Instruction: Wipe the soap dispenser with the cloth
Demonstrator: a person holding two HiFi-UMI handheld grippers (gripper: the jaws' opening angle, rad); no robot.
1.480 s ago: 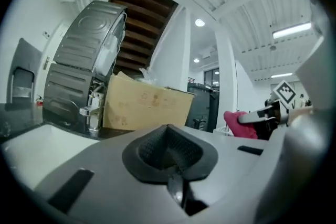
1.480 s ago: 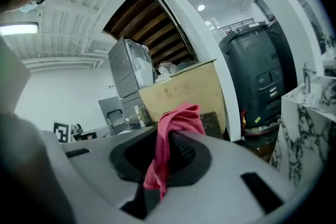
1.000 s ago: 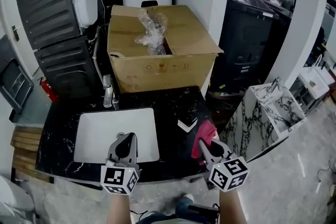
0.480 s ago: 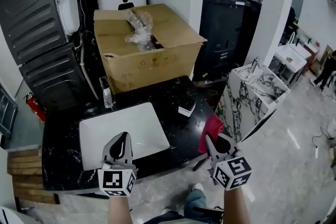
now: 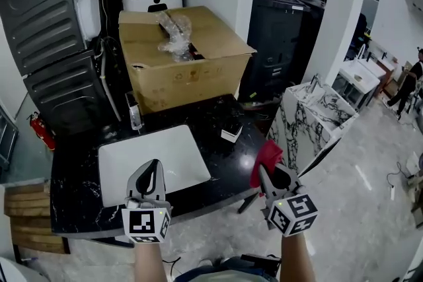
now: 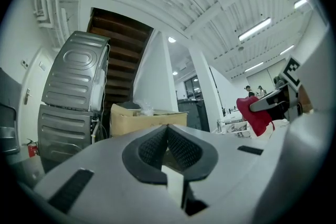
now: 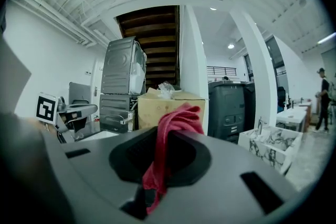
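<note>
Both tongs hang off the sink's [image 5: 173,150] near edge: left gripper [image 5: 153,167] closed on nothing, right gripper [image 5: 264,172] pinching the red cloth [image 5: 268,155]. You're on the approach, I'd say. Next, carry it to the upright fixture [image 5: 135,113] at the sink's far-left corner, likely the dispenser.

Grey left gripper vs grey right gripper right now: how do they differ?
Load: the left gripper has nothing between its jaws; the right gripper pinches a red cloth.
Place: in the head view, the left gripper is over the white sink basin, the right gripper by the black counter's right edge.
Shared: both shut, both facing the brown cardboard box.
</note>
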